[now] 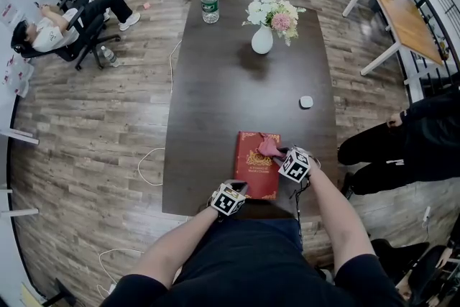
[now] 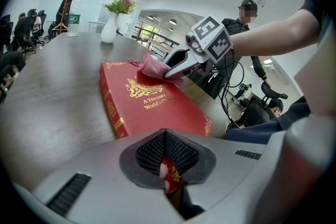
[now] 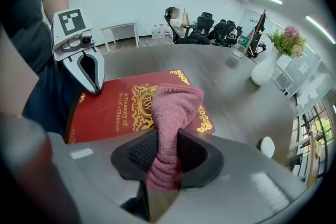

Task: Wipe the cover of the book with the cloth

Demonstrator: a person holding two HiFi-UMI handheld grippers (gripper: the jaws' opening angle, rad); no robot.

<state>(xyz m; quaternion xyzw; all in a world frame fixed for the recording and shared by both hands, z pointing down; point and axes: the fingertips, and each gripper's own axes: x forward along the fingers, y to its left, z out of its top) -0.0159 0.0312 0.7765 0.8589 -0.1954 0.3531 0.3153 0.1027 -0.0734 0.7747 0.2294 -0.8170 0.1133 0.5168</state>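
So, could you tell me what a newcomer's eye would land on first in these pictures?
A red book with gold lettering lies at the near edge of the dark table, its near corner clamped by the left gripper. The right gripper holds a pink cloth on its cover. Farther off stands a white vase of flowers.

surface (image 1: 215, 97): straight ahead of the person, running away from them
book (image 1: 256, 169): flat on the surface at its near edge, right of the middle
cloth (image 1: 269, 147): on the far right part of the book, pinched between the jaws of the right gripper (image 1: 279, 153)
left gripper (image 1: 239, 188): at the near left corner of the book, that corner between its jaws
vase (image 1: 262, 39): on the far half of the surface, behind the book, well apart from it
bottle (image 1: 209, 7): at the far edge, left of the vase
small round object (image 1: 306, 102): between vase and book, toward the right edge
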